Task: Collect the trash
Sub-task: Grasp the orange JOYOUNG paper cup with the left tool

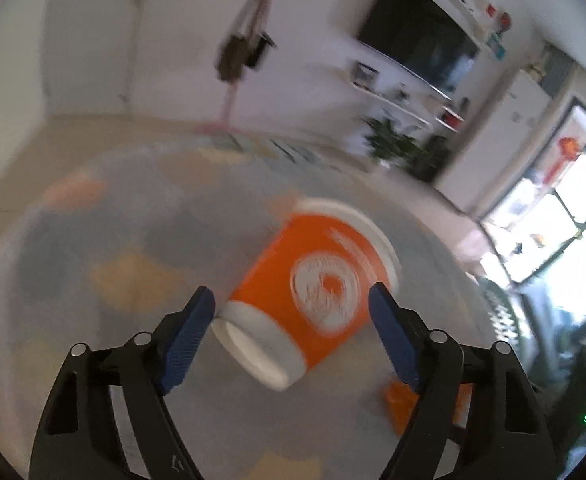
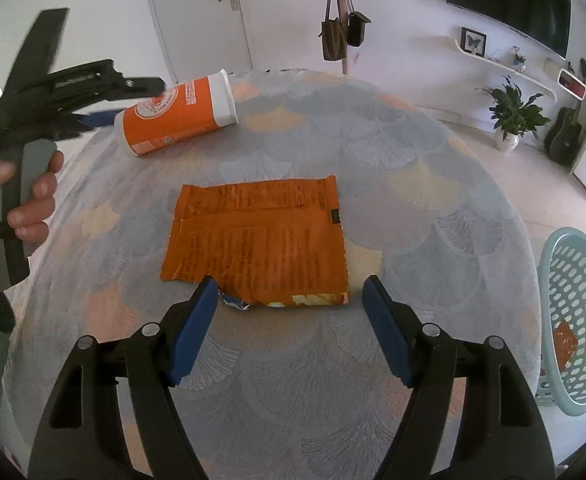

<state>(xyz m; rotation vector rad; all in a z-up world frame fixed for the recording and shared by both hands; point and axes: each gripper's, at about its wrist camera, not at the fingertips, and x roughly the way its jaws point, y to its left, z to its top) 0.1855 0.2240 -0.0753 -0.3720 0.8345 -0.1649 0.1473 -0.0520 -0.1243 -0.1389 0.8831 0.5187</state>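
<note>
An orange paper cup [image 1: 313, 288] with a white rim lies on its side on the patterned tablecloth [image 2: 413, 200]. My left gripper [image 1: 291, 300] is open, and the cup's lower half sits between its blue pads [image 1: 193, 340]; the view is blurred. The right wrist view shows the same cup [image 2: 177, 114] at the far left, with the left gripper [image 2: 137, 100] and a person's hand [image 2: 33, 200] beside it. A flattened orange snack wrapper [image 2: 257, 236] lies mid-table. My right gripper [image 2: 289, 292] stands open over the wrapper's near edge, with its pads apart from it.
A pale green perforated basket [image 2: 577, 280] stands off the table's right edge with an orange scrap [image 2: 565, 344] inside. Beyond the table are a coat stand with bags [image 2: 343, 32], a potted plant [image 2: 511, 114] and a wall television [image 2: 509, 0].
</note>
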